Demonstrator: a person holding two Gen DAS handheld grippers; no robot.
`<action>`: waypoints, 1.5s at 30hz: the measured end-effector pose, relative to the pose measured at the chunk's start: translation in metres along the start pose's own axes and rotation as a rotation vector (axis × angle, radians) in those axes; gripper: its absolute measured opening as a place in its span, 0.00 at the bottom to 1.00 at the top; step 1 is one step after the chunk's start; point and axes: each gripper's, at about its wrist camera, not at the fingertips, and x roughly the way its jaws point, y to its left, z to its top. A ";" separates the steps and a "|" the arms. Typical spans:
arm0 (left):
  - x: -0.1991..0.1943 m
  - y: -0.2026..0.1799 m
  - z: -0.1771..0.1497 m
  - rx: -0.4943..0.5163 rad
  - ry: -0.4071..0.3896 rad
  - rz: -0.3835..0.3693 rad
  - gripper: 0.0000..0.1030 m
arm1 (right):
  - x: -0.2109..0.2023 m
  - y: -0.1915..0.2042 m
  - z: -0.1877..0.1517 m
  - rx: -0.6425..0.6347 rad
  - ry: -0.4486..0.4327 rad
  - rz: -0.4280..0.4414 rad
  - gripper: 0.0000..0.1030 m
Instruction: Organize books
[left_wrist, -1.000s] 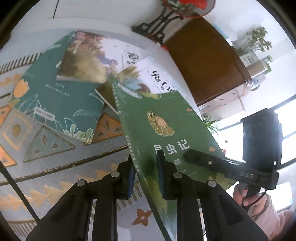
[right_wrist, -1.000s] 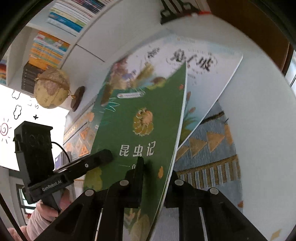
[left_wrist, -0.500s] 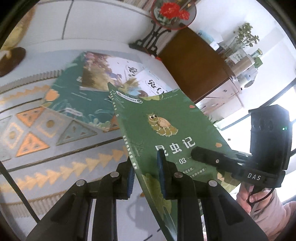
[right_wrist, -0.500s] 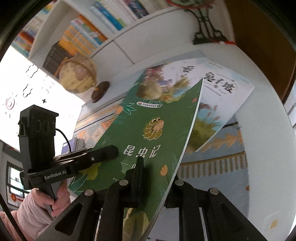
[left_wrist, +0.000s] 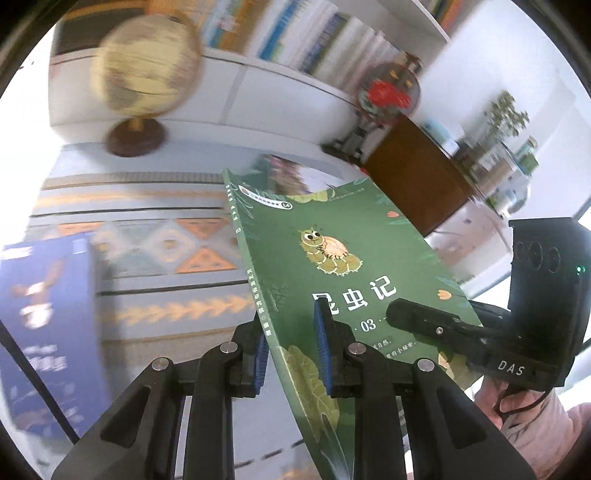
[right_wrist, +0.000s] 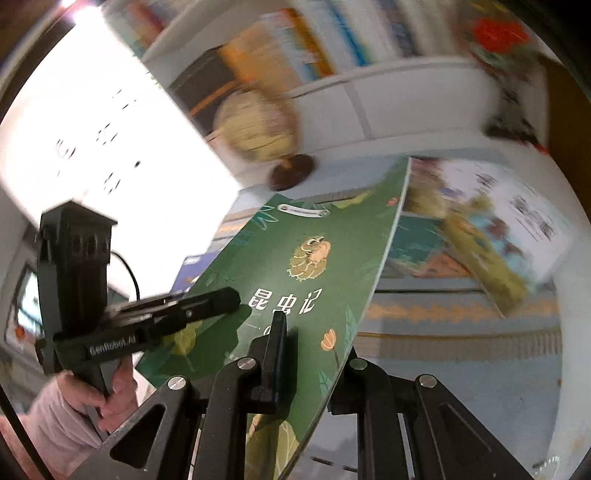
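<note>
A green book (left_wrist: 332, 240) with a caterpillar drawing is held up off the table, tilted. My left gripper (left_wrist: 290, 345) is shut on its spine edge near the lower corner, blue pads on both faces. My right gripper (right_wrist: 314, 343) is shut on the opposite long edge, one finger on the cover, the other beneath. Each gripper shows in the other's view: the right gripper (left_wrist: 406, 314) on the cover, and the left gripper (right_wrist: 229, 299) with a hand (right_wrist: 99, 391) on its handle. A blue book (left_wrist: 48, 325) lies on the left. Other books (right_wrist: 480, 229) lie overlapping behind the green one.
A patterned mat (left_wrist: 166, 243) covers the white table. A globe (left_wrist: 144, 70) on a dark base stands at the back. Behind it a shelf of upright books (left_wrist: 314, 40) runs along the wall. A red ornament (left_wrist: 388, 92) and a brown cabinet (left_wrist: 417, 177) are at the right.
Both grippers have lifted the green book and carried it left, away from the pile. The globe, the shelf and the blue book have come into view; the background is now blurred.
</note>
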 end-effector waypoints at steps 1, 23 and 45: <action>-0.014 0.010 -0.003 -0.014 -0.016 0.018 0.18 | 0.006 0.012 0.002 -0.005 0.001 0.026 0.16; -0.076 0.218 -0.029 -0.300 -0.043 0.275 0.19 | 0.207 0.181 0.011 -0.127 0.138 0.133 0.16; -0.050 0.253 -0.049 -0.361 0.037 0.317 0.23 | 0.258 0.169 -0.013 -0.011 0.242 0.111 0.18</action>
